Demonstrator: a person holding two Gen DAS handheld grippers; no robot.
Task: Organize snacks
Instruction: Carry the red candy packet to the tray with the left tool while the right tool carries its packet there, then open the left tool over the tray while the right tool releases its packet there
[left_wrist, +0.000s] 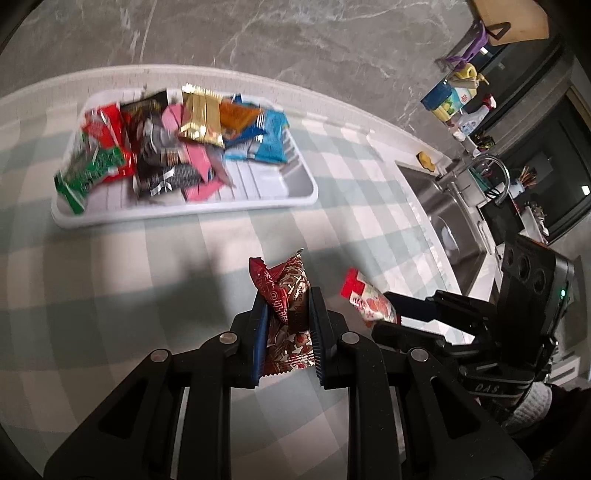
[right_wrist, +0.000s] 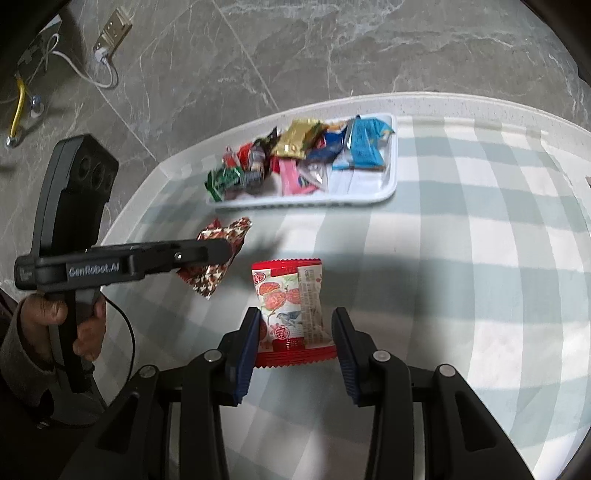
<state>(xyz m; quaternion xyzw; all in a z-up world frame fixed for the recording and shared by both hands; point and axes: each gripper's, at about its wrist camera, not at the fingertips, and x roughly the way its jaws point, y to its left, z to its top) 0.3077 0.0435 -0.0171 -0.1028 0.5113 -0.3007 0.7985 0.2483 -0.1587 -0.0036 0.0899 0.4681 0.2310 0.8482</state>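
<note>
**Two snacks in hand, tray waiting**

The left gripper (left_wrist: 288, 325) has its jaws pinching a red-and-brown packet (left_wrist: 286, 314), lifted clear of the checked worktop (right_wrist: 461, 258), probably bound for the white tray (left_wrist: 258, 199) where the other snacks (left_wrist: 177, 147) lie heaped. The right gripper (right_wrist: 293, 347) has its jaws spread around a red-and-white packet (right_wrist: 291, 306); whether they touch it is unclear.

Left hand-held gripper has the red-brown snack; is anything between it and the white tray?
Nothing visible. The left hand-held gripper grips the red-brown snack packets, and only bare checked tablecloth lies between them and the white tray. The red-and-white packet sits off to the right.
</note>
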